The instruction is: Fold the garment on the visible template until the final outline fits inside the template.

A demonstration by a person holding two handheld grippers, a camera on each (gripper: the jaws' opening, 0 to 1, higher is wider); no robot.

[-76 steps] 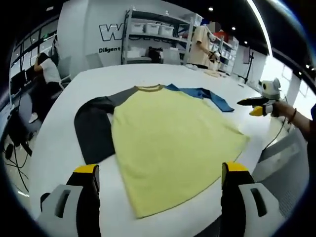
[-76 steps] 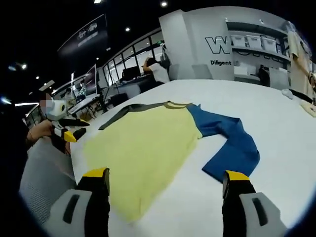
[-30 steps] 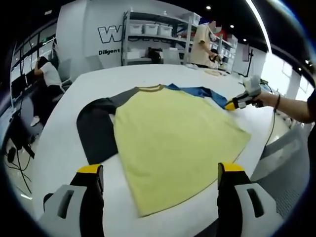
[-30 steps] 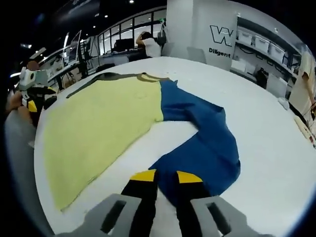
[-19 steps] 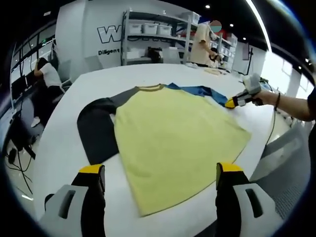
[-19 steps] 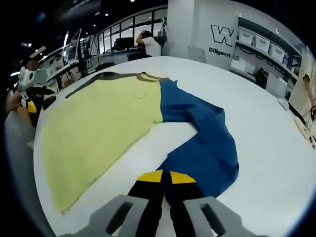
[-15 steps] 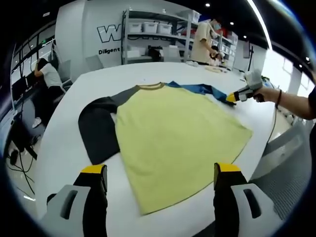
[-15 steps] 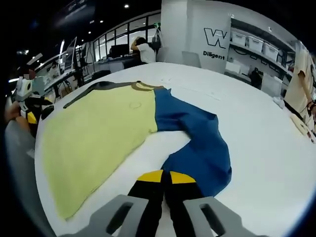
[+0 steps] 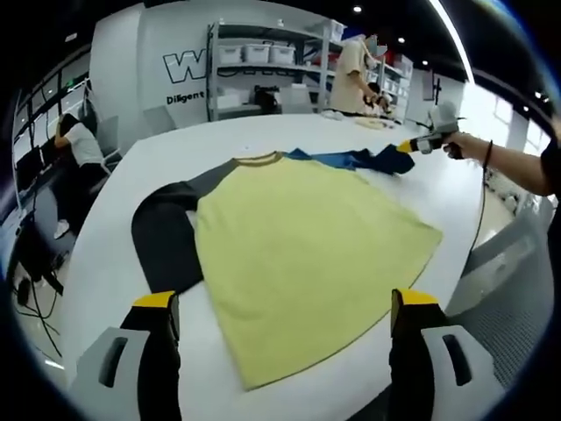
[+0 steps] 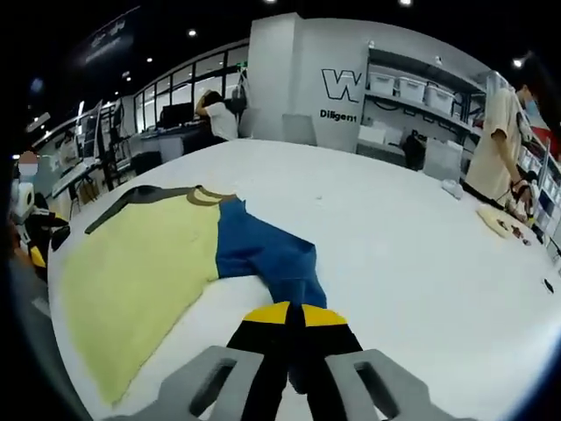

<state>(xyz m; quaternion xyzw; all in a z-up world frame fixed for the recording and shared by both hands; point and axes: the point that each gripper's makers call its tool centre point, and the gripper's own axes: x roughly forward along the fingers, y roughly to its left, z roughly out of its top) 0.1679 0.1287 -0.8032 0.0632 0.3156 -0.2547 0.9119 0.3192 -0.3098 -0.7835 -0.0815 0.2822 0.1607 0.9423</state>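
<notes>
The shirt (image 9: 298, 237) lies flat on the white table (image 9: 105, 263), yellow body spread at the middle of the left gripper view, hem toward 6 o'clock. Its dark sleeve (image 9: 162, 237) bends down at 9 o'clock; the blue sleeve (image 10: 267, 254) runs out at 1 o'clock. The right gripper (image 10: 292, 314) has its yellow tips pressed together on the blue sleeve's end (the cloth hangs from the pinch, off the table). The left gripper (image 9: 280, 303) is spread wide, tips apart above the hem, touching nothing.

Shelves (image 9: 263, 74) with bins stand at 12 o'clock, a person (image 9: 351, 74) beside them; another person (image 9: 74, 145) sits at 9 o'clock. Bare tabletop surrounds the shirt, widest beyond the collar; the table's near edge runs close under the hem.
</notes>
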